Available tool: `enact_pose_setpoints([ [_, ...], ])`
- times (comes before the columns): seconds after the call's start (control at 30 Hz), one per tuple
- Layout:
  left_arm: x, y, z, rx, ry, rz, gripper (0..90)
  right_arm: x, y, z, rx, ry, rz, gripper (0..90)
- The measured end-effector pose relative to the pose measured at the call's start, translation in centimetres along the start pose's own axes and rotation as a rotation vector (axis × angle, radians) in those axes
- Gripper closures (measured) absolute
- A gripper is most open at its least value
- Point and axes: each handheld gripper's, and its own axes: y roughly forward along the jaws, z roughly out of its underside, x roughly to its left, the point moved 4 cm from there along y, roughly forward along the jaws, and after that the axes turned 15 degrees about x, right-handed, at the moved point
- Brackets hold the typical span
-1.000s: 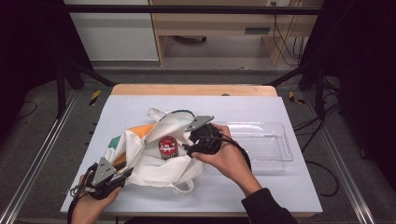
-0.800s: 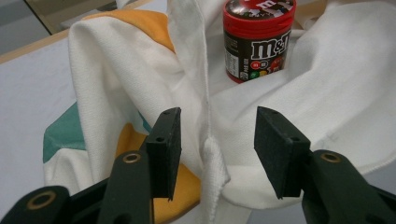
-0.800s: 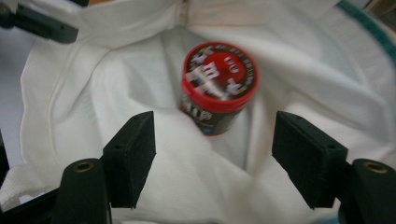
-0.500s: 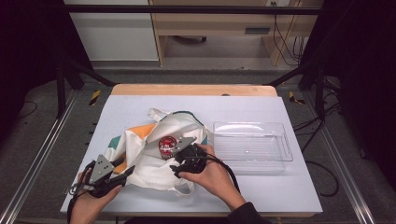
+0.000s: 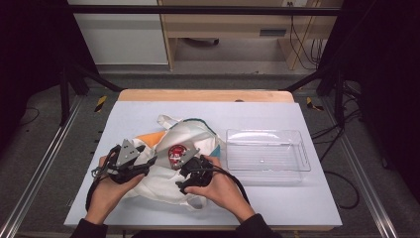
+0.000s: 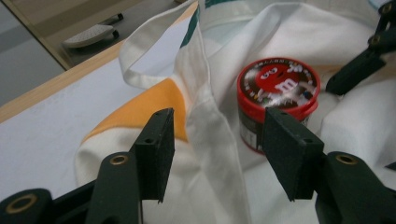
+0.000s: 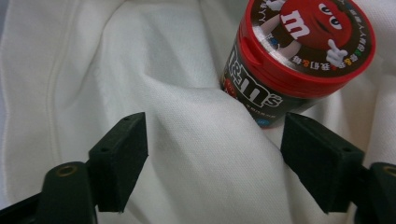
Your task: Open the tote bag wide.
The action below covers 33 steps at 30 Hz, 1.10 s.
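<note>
The desk is carrying everything, and its largest load, the white cloth tote bag, is lying crumpled in the near-left part of the top, with an orange patch and a teal-trimmed strap toward the far edge. A clear plastic tray is sitting just beside the bag, toward the right edge. You are holding the left gripper over the bag's left side; its jaws have just been opening and are standing apart, gripping nothing, a fold of cloth between them. Your right gripper is hovering low over the cloth, jaws wide and closed on nothing. The red-lidded M&M's candy tub is standing on the bag, between both grippers.
</note>
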Motion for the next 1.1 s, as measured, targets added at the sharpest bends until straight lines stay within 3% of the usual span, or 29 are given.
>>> enact_pose_setpoints([
  [0.13, -0.2, 1.2, -0.6, 0.022, 0.014, 0.03, 43.1, 0.2, 0.3, 0.1, 0.002, -0.015, 0.024, 31.4],
  [0.3, 0.3, 2.1, -0.9, 0.04, 0.009, 0.027, 43.7, 0.5, 0.3, 0.7, 0.022, -0.052, 0.074, 42.3],
  [0.33, 0.5, 2.3, -1.0, 0.044, 0.01, 0.031, 52.4, 0.6, 0.3, 0.9, 0.025, -0.056, 0.082, 47.4],
  [0.43, 0.9, 2.8, -1.0, 0.068, 0.002, 0.038, 59.1, 0.6, 0.4, 1.1, 0.028, -0.064, 0.087, 52.7],
  [0.47, 1.0, 2.9, -1.0, 0.073, -0.005, 0.038, 66.9, 0.6, 0.5, 1.3, 0.033, -0.064, 0.08, 59.6],
  [0.57, 1.4, 3.3, -1.0, 0.092, -0.019, 0.031, 73.9, 0.6, 0.5, 1.5, 0.037, -0.052, 0.07, 70.0],
  [0.73, 2.1, 3.6, -1.3, 0.126, -0.02, 0.025, 78.8, 0.7, 0.4, 1.6, 0.042, -0.047, 0.074, 79.4],
  [0.8, 2.8, 3.3, -1.4, 0.111, -0.035, 0.005, 79.8, 0.6, 0.1, 1.6, 0.036, -0.047, 0.072, 84.6],
  [1.1, 5.4, 1.4, -1.7, 0.036, -0.096, -0.057, 80.5, 0.7, -1.7, 1.9, -0.023, -0.043, 0.071, 88.1],
])
